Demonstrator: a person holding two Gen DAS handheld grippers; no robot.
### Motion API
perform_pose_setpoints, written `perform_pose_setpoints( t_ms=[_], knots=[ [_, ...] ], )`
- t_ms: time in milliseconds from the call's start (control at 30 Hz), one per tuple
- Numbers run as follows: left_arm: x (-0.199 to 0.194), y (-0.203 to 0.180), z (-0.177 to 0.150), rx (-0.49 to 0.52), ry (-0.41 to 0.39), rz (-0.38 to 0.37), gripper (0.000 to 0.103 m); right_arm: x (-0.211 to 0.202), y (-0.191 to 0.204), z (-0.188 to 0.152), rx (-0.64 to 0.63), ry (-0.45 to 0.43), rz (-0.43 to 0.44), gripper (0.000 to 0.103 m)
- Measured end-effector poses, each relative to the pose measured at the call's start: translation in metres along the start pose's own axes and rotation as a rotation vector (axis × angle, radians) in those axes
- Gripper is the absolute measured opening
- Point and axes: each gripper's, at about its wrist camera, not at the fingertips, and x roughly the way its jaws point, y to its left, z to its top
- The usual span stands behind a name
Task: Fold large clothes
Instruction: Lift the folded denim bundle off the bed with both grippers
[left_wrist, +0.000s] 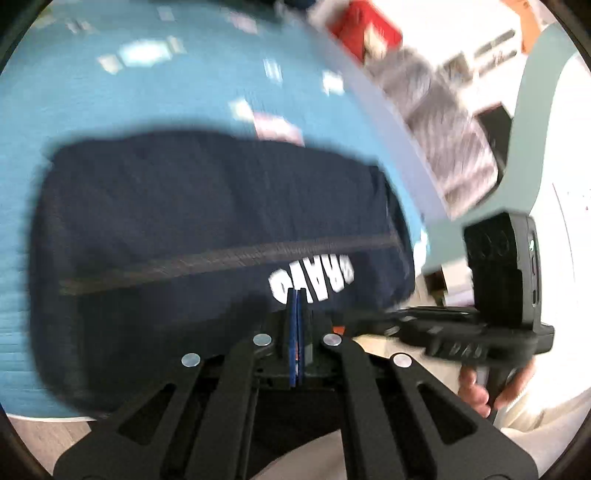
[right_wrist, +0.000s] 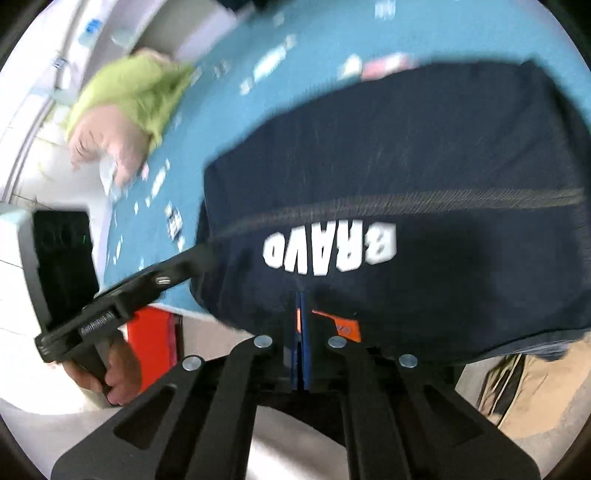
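Blurred throughout, both views smeared by motion. In the left wrist view, from the left: a bench (left_wrist: 110, 92) under a light blue cover, scattered with small pale printed marks too smeared to read. Spread across its middle, a dark navy garment (left_wrist: 184, 221), folded to a broad flat slab, with a grey band running across it and white block letters (left_wrist: 312, 282) seen upside down, reading "BRAVO". Just below the lettering, the left gripper (left_wrist: 296, 295), blue-edged fingers (left_wrist: 293, 332) pressed flat together, closed, nothing visibly caught between them. Farther right, the right gripper's black body (left_wrist: 491, 332), with raised letters on its side too blurred to read, held in a hand (left_wrist: 480, 391). In the right wrist view, from the left: the left gripper's body (right_wrist: 110, 306) with small white writing on its side, not legible, gripped by a hand (right_wrist: 118, 376); above it a lime green cloth (right_wrist: 129, 92) on a pink one (right_wrist: 107, 144) at the bench's far edge. Right of these, the same garment, near edge hanging over the bench rim, "BRAVO" (right_wrist: 328, 247) large and inverted. Below the letters, the right gripper (right_wrist: 301, 299), fingers shut tight together, an orange tag (right_wrist: 343, 325) beside them, its print unreadable.
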Motion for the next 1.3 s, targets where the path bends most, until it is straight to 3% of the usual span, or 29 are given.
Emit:
perform_pose_setpoints(
  t_ms=[100, 167, 333, 400, 467, 533, 600, 667, 733, 767, 800, 833, 900, 967, 1033, 1100, 1133, 1200, 1267, 1300],
  knots=[
    [0.079, 0.029, -0.018, -0.088, 0.217, 0.021, 0.000, 0.055, -0.037, 0.005, 0.091, 0.064, -0.042, 0.000],
    [0.083, 0.036, -0.021, -0.105, 0.205, -0.015, 0.002, 0.051, -0.041, 0.009, 0.143, 0.075, -0.003, 0.000],
    [0.052, 0.012, -0.025, -0.064, 0.188, 0.035, 0.000, 0.010, -0.013, -0.008, 0.077, 0.028, -0.142, 0.002],
    [0.065, 0.024, -0.029, -0.106, 0.222, 0.055, 0.000, 0.025, -0.027, -0.009, 0.095, -0.007, -0.184, 0.000],
    [0.090, 0.051, -0.032, -0.205, 0.260, -0.005, 0.003, 0.046, -0.047, -0.010, 0.110, -0.020, -0.166, 0.000],
    [0.082, 0.050, -0.024, -0.233, 0.279, -0.033, 0.000, 0.031, -0.041, -0.009, 0.132, 0.032, -0.163, 0.000],
    [0.054, 0.027, -0.022, -0.163, 0.231, -0.017, 0.000, 0.005, -0.036, -0.013, 0.134, 0.024, -0.143, 0.000],
    [0.026, 0.004, -0.017, -0.080, 0.158, -0.007, 0.000, -0.012, -0.027, -0.011, 0.095, -0.029, -0.184, 0.002],
    [0.023, 0.004, -0.011, -0.072, 0.129, 0.043, 0.000, -0.004, -0.040, -0.005, 0.113, -0.043, -0.205, 0.000],
    [0.033, 0.017, -0.009, -0.095, 0.137, 0.107, 0.000, 0.014, -0.049, -0.005, 0.137, -0.027, -0.201, 0.000],
    [0.053, 0.038, -0.009, -0.138, 0.169, 0.110, 0.002, 0.032, -0.063, 0.000, 0.158, -0.035, -0.170, 0.000],
    [0.065, 0.055, -0.009, -0.181, 0.181, 0.030, 0.002, 0.033, -0.068, 0.000, 0.168, -0.032, -0.158, 0.000],
    [0.061, 0.059, -0.001, -0.220, 0.199, 0.000, 0.003, 0.023, -0.058, 0.001, 0.167, 0.005, -0.181, 0.000],
    [0.044, 0.041, 0.007, -0.171, 0.183, 0.036, 0.000, 0.009, -0.041, -0.002, 0.158, 0.010, -0.169, 0.003],
    [0.029, 0.018, 0.014, -0.077, 0.139, 0.034, 0.000, 0.001, -0.015, 0.003, 0.068, -0.010, -0.121, 0.002],
    [0.016, 0.002, 0.027, -0.036, 0.092, 0.018, 0.000, 0.006, 0.003, 0.007, 0.011, -0.029, -0.141, 0.002],
    [0.019, 0.000, 0.031, -0.024, 0.084, 0.022, 0.000, 0.017, 0.004, 0.009, 0.000, -0.016, -0.157, 0.002],
    [0.046, 0.009, 0.031, -0.002, 0.115, 0.129, 0.000, 0.054, -0.020, 0.010, 0.019, 0.031, -0.232, 0.000],
    [0.078, 0.030, 0.029, 0.006, 0.128, 0.188, 0.002, 0.070, -0.034, 0.014, 0.044, 0.029, -0.203, 0.000],
    [0.075, 0.028, 0.032, 0.016, 0.127, 0.185, 0.002, 0.068, -0.028, 0.016, 0.046, 0.041, -0.202, 0.000]
  ],
)
